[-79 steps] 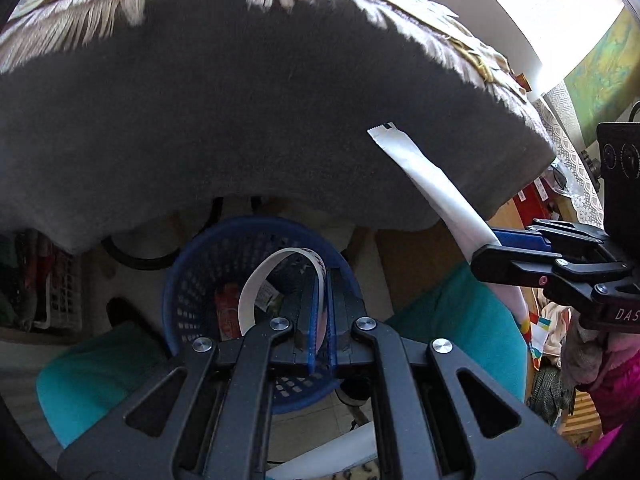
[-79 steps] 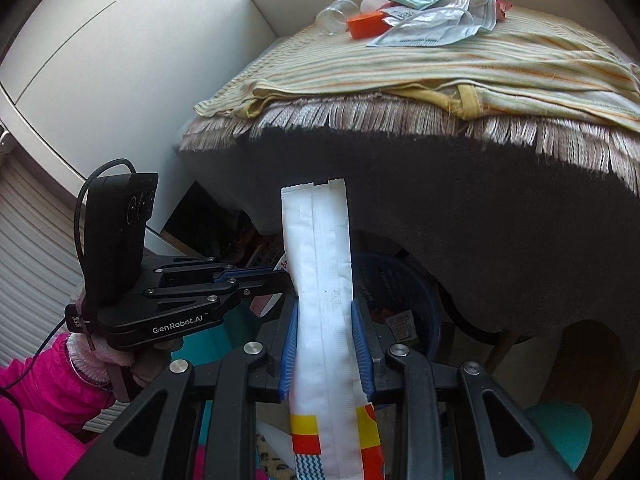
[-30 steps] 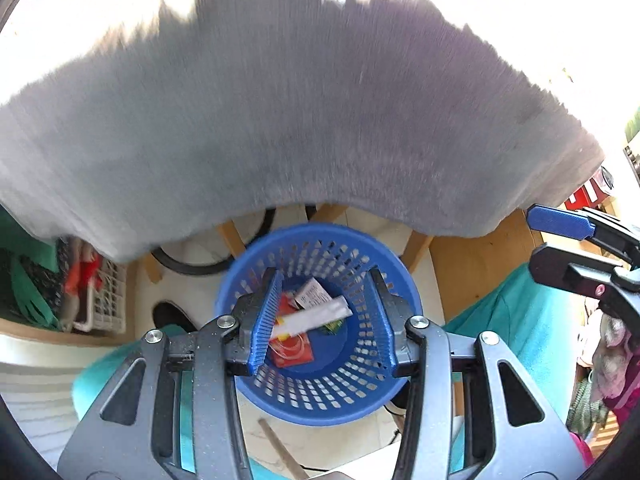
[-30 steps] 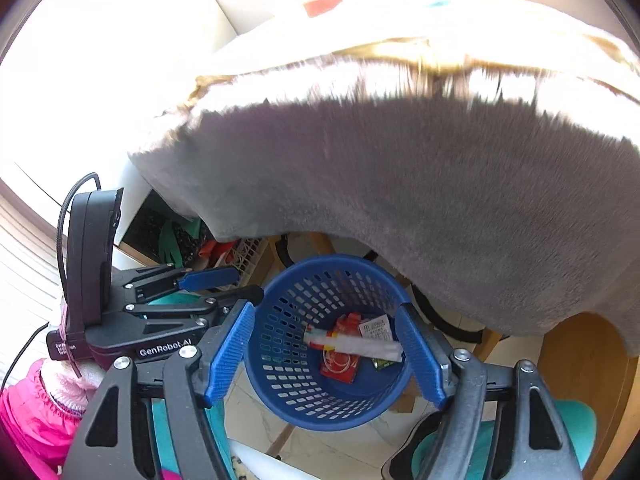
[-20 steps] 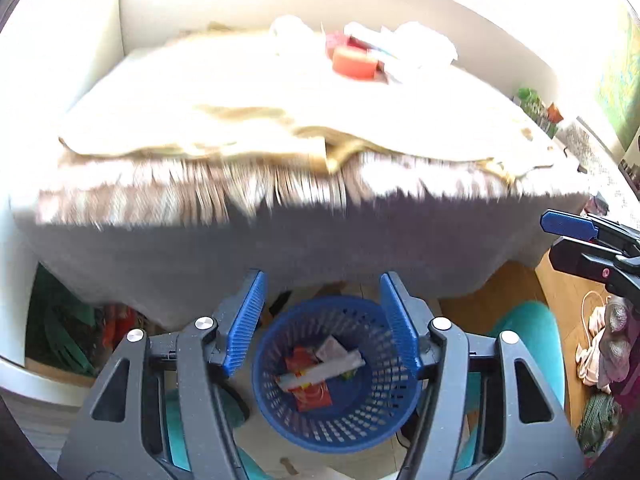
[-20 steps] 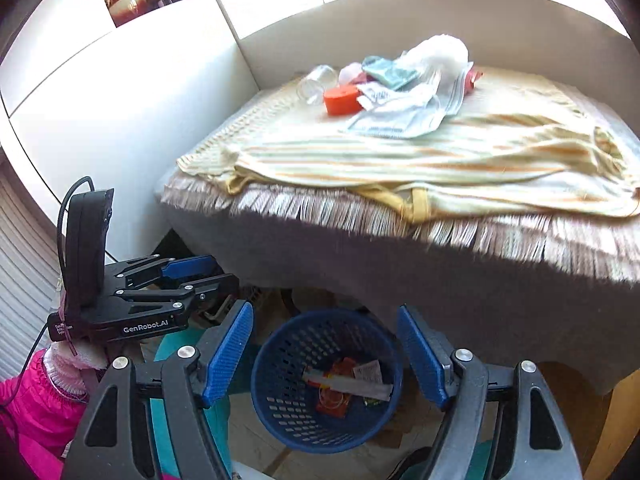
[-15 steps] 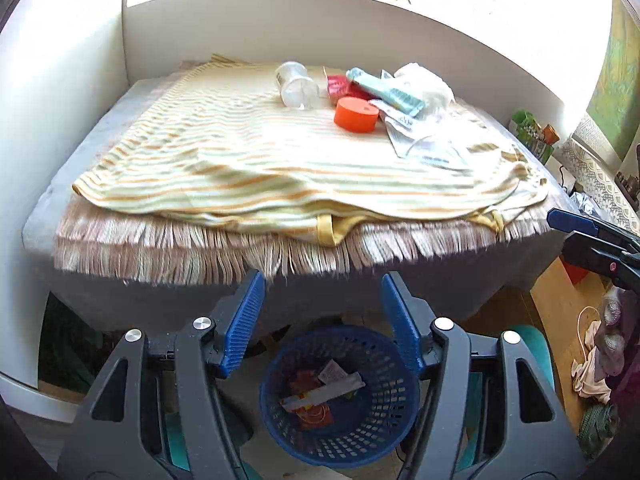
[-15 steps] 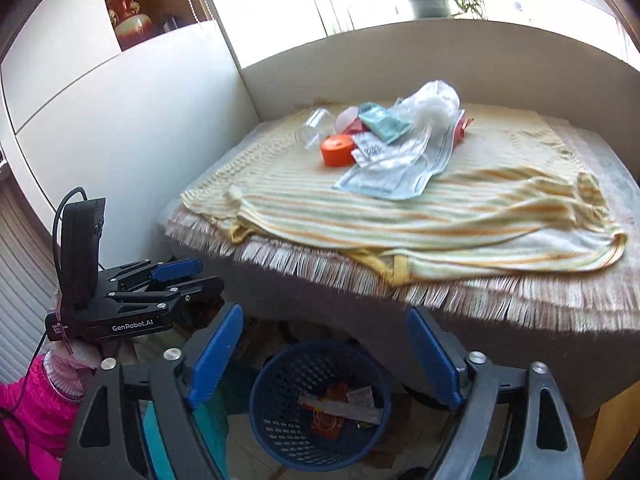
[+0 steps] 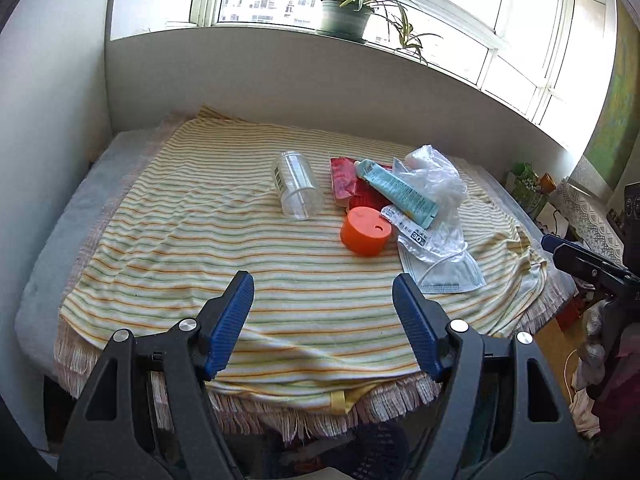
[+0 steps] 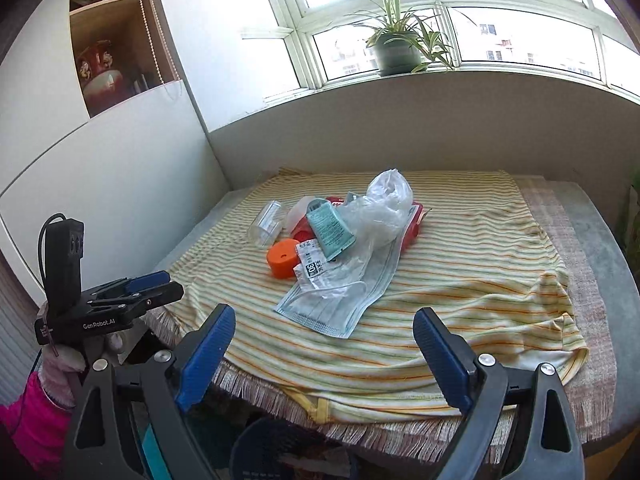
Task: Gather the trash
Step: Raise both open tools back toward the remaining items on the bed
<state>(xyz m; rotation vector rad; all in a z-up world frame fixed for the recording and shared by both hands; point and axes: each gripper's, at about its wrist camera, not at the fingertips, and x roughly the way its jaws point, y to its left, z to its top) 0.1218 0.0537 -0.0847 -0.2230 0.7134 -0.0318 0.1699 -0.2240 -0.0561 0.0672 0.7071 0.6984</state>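
A heap of trash lies mid-table on the striped cloth (image 9: 192, 240): a clear plastic cup (image 9: 296, 190) on its side, an orange lid (image 9: 365, 231), a teal tube (image 9: 396, 188), a red packet (image 9: 344, 178), a crumpled clear bag (image 9: 434, 176) and a blue face mask (image 9: 448, 270). The mask (image 10: 340, 300), lid (image 10: 285, 258) and tube (image 10: 330, 228) also show in the right wrist view. My left gripper (image 9: 323, 312) is open and empty above the table's near edge. My right gripper (image 10: 323, 344) is open and empty, near the mask. The blue basket (image 10: 272, 452) sits below the table edge.
A potted plant (image 9: 344, 14) stands on the windowsill behind the table. White walls close the left side and back. A shelf niche (image 10: 108, 40) is at upper left in the right wrist view. Clutter and clothes (image 9: 592, 360) lie to the table's right.
Both grippers dropped their white wrappers into the blue basket, opened, and rose from under the table edge to above the tabletop, bringing the trash heap into view.
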